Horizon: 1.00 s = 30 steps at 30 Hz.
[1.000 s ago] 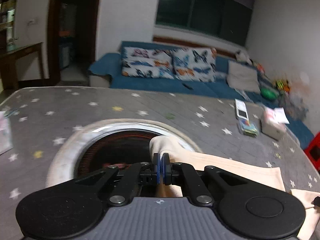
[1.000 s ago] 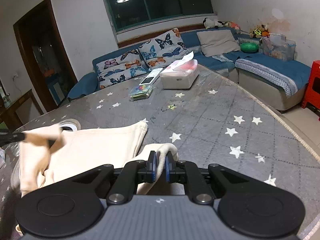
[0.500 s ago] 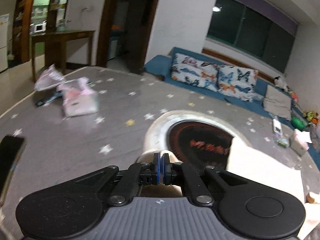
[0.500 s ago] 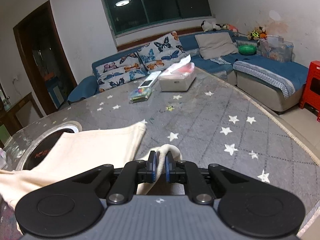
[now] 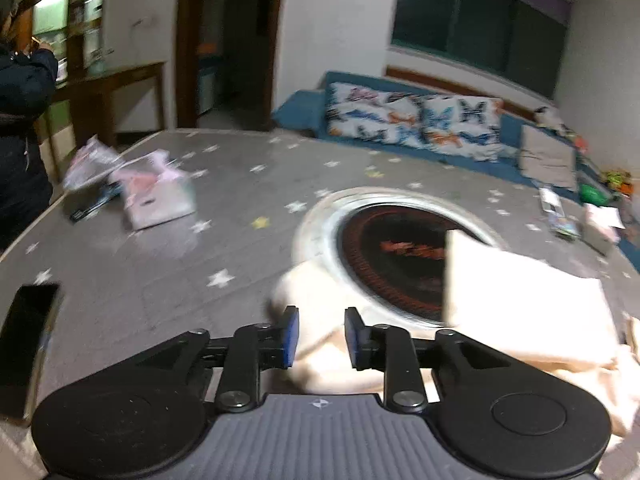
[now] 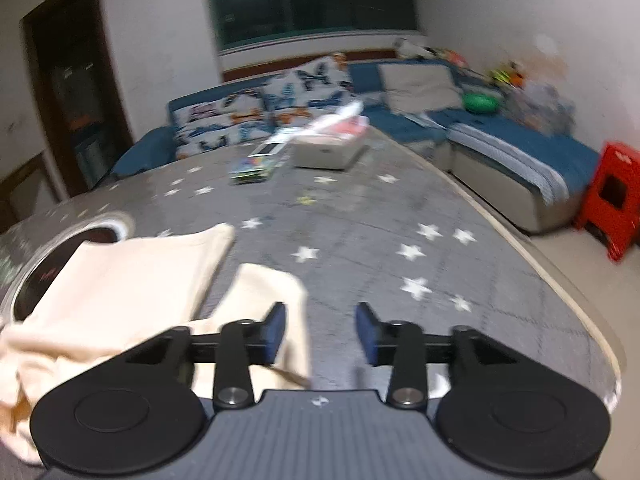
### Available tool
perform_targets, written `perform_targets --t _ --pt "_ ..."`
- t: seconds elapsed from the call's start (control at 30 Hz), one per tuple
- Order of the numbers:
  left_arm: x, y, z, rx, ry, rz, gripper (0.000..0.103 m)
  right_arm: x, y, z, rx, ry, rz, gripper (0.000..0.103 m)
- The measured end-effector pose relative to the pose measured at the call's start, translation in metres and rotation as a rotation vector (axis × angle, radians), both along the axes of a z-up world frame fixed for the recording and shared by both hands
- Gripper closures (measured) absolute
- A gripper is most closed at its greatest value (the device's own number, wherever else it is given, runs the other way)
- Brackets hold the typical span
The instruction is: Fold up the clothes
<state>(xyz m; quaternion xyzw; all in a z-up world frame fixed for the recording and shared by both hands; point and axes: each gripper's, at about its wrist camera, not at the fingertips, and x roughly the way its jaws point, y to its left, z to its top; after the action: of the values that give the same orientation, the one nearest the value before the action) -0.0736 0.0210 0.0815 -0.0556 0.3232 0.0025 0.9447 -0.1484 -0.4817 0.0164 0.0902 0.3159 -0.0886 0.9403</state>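
Both tools now stand open: the left tool (image 5: pixel 318 336) and right tool (image 6: pixel 320 332), each pinching cloth half a second ago, hold nothing. Released, the cream garment (image 6: pixel 132 272) lies partly doubled on the desk (image 6: pixel 400 216), suggesting one fold is laid.

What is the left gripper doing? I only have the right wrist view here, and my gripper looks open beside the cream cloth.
Observer: The left gripper is open too, with the cream cloth lying between its fingers, not pinched.
Operator: Anything on that side of the table I can't see?
Observer: A dark phone lies at the near left edge.
Operator: Anything else?
Observer: A pink packet sits further back, and a person in a dark jacket stands beside the table.
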Motion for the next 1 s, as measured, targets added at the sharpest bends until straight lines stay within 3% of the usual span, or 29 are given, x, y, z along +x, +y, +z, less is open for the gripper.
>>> perform_targets --t 0.03,0.1,0.27,0.5,0.73,0.87,1.0 --pt "-0.001 -0.007 0.002 -0.004 -0.007 -0.028 0.076 0.003 0.006 0.0 -0.007 0.003 0.025 0.059" --pt "-0.001 -0.021 0.003 -0.022 -0.006 -0.1 0.075 0.012 0.016 -0.003 -0.014 0.013 0.056 0.043" --pt "0.004 -0.067 -0.006 -0.054 0.034 -0.282 0.075 0.03 0.036 -0.015 -0.059 0.054 0.099 0.028" --pt "0.011 -0.124 -0.026 -0.068 0.082 -0.499 0.074 0.041 0.038 -0.031 -0.159 0.107 0.092 0.024" --pt "0.001 -0.15 -0.039 -0.069 0.113 -0.632 0.069 0.018 -0.002 -0.017 -0.179 0.057 -0.101 0.024" --pt "-0.001 -0.149 -0.036 -0.068 0.095 -0.654 0.069 0.001 -0.024 -0.006 -0.168 0.028 -0.199 0.024" --pt "-0.003 -0.149 -0.033 -0.066 0.077 -0.676 0.069 -0.003 -0.012 0.006 -0.144 -0.012 -0.107 0.03"
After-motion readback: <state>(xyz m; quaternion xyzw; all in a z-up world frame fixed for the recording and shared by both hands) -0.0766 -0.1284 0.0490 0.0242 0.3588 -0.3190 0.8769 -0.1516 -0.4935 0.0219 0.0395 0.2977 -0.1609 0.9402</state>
